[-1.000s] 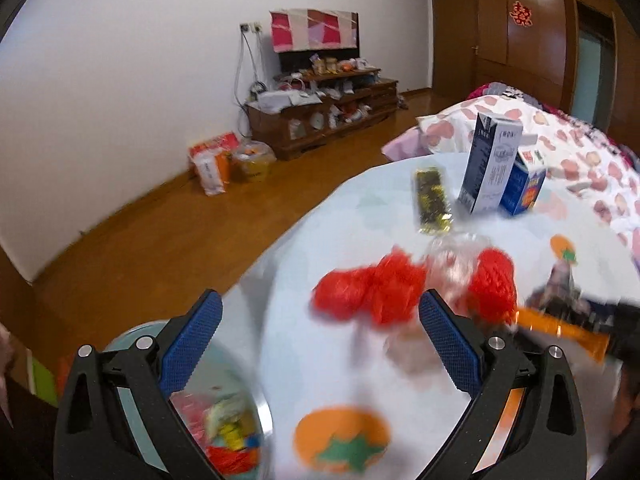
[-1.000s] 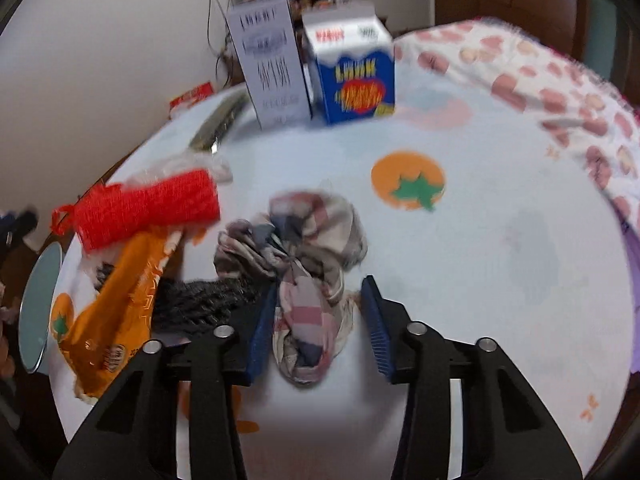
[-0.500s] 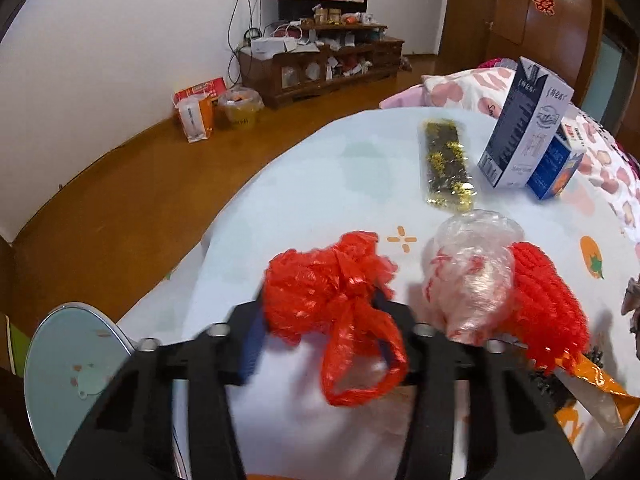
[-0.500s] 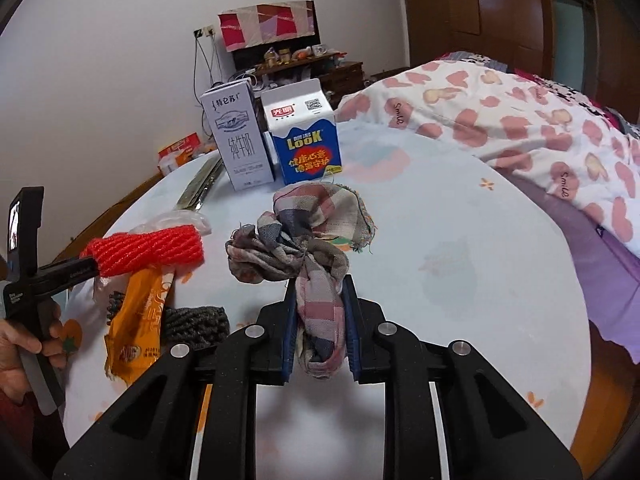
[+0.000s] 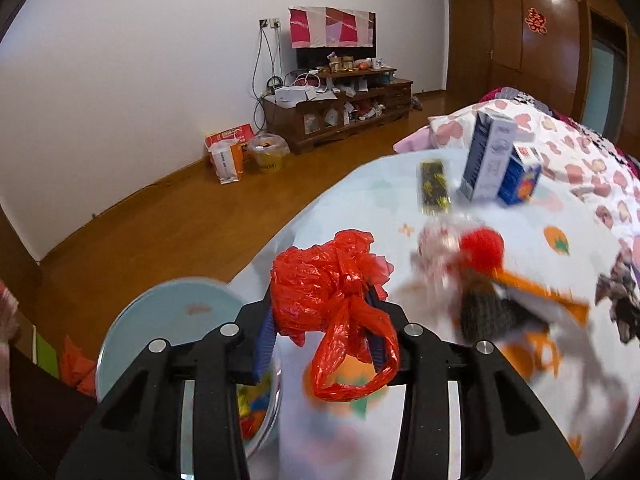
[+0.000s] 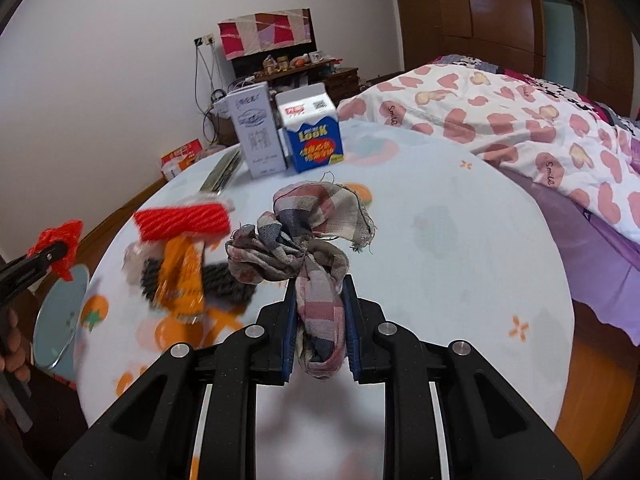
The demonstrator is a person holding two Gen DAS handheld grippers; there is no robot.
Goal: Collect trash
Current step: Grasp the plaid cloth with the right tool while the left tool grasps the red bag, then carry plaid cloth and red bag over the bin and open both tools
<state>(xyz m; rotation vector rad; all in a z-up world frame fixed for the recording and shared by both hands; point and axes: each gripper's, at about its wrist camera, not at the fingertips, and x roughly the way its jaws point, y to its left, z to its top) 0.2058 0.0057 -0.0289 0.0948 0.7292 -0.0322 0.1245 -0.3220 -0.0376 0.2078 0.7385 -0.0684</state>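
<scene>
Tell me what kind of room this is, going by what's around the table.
Most likely a lived-in bedroom or bed-sitting room in a home: a heart-print quilt lies on a bed beside the cloth-covered table, and a cluttered wooden TV stand sits against the wall.

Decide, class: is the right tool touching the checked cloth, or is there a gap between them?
Touching. The right wrist view shows the right tool closed on the checked cloth, with both blue fingers pressed against the cloth's hanging tail.
</scene>
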